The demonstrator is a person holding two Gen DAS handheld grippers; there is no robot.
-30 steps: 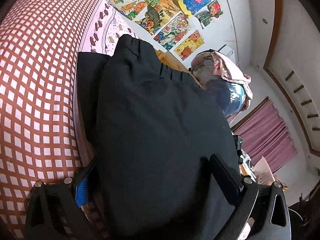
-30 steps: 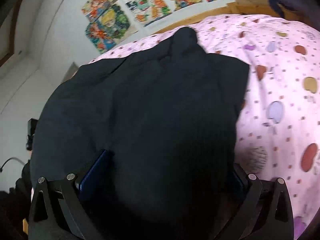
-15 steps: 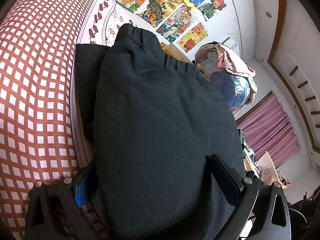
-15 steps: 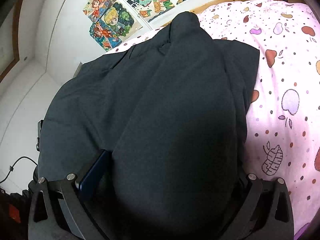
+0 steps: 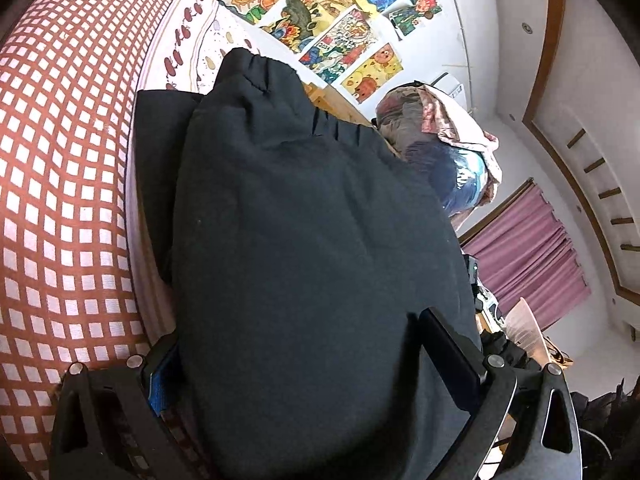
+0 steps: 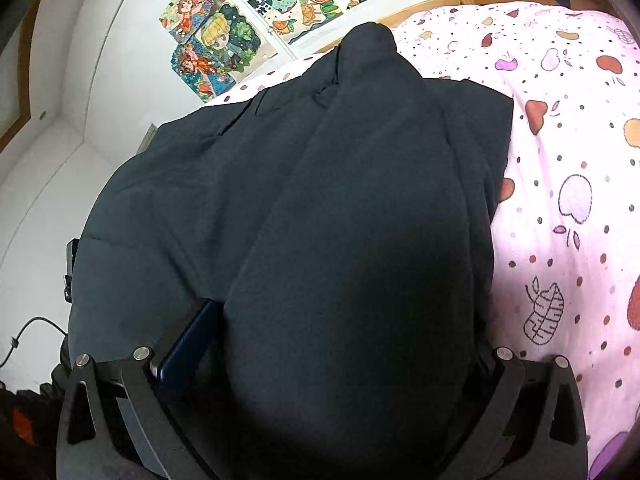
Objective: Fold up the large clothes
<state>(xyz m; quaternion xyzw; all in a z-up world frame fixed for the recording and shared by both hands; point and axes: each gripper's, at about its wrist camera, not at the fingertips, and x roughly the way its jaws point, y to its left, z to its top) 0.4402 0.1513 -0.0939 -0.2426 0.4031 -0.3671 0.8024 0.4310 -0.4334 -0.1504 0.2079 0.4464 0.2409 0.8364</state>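
Note:
A large black garment (image 5: 304, 240) fills the left wrist view and bulges up between the fingers. My left gripper (image 5: 304, 360) is shut on a thick fold of it; the fabric covers the fingertips. In the right wrist view the same black garment (image 6: 340, 220) drapes over the bed. My right gripper (image 6: 336, 344) is shut on another fold of it, with one blue pad (image 6: 188, 340) showing at the left and the other finger hidden under cloth. The far end of the garment rests on the bed.
A red-and-white checked cover (image 5: 52, 200) lies left of the garment. A pink patterned bedsheet (image 6: 568, 200) lies to its right. Colourful drawings (image 5: 328, 20) hang on the wall behind. A pile of bundled bedding (image 5: 440, 152) stands beyond, with pink curtains (image 5: 532, 256) further right.
Both grippers have risen and pulled back a little with the garment held. More of the wall and the bedsheet shows past the fabric.

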